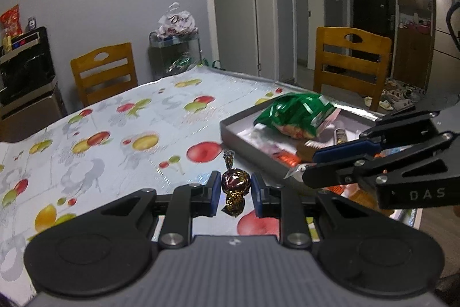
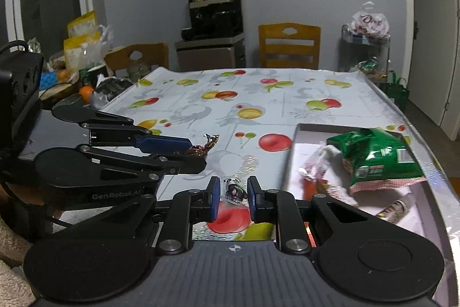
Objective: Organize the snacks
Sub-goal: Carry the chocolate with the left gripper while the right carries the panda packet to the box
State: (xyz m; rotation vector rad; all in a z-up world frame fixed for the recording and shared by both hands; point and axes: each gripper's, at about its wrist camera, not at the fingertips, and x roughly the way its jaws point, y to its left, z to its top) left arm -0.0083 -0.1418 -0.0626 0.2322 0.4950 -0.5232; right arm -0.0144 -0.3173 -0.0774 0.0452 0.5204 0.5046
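**Two candies pinched, tray waiting on the right**

Between the blue pads of the left gripper [image 1: 232, 190] sits a foil-wrapped candy [image 1: 235, 186], dark red and gold, its twisted tail pointing up; the pads press it from both sides, so it looks held, just above the fruit-print tablecloth [image 1: 120, 134]. The right gripper [image 2: 233, 193] holds a smaller wrapped sweet [image 2: 234, 191] the same way (its wrapper is pale and partly clear, the print too small to read).

The grey tray [image 1: 247, 144] lies near, to the right of both tools, already carrying a green snack bag [image 1: 299, 114] and several small packets.

Risks, as I judge them: crinkly foil is slippery and squashy, so either candy could twist out during the carry, or be crushed by a harder squeeze. With both grippers heading toward one tray, their fingers may knock together, or clip the tray's near wall.
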